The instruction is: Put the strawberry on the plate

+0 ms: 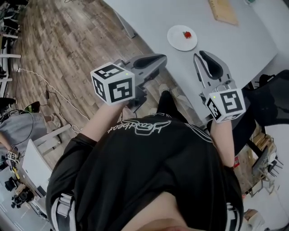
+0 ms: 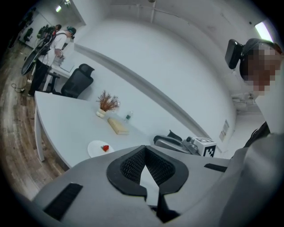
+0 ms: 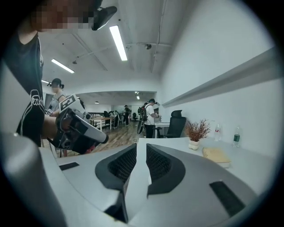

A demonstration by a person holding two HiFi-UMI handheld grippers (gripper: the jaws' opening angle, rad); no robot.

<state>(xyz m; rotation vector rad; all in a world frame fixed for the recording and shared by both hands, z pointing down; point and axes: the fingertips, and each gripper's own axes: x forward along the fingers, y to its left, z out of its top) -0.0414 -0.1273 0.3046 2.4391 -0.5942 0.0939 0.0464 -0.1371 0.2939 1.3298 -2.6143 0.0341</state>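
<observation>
While both grippers hang close in front of the person's black shirt, well back from the table (image 1: pixel 226 49), the strawberry (image 1: pixel 186 34) is sitting on the white plate (image 1: pixel 176 43), a bit toward the plate's far side, so nothing is being held right now.

Left gripper (image 1: pixel 160 58): in its own view the fingers (image 2: pixel 128 166) meet at the tips, with just a small triangle of gap behind them and nothing in there. Past them you can see the plate (image 2: pixel 94 150) with the red berry (image 2: pixel 105 148) near the table edge.

Right gripper (image 1: pixel 201 56): its fingers (image 3: pixel 122 165) stand narrowly apart, a slim slot between the pads, and it's empty too. It points off along the table rather than at the plate.

Other stuff on the table: a wooden board (image 1: pixel 222 10) further back, and a little vase of dried twigs (image 2: pixel 108 103) behind that. A black office chair (image 2: pixel 79 80) is parked at the far end, and a few people are standing around deeper in the room. Wood floor (image 1: pixel 67 40) runs off to the person's left.
</observation>
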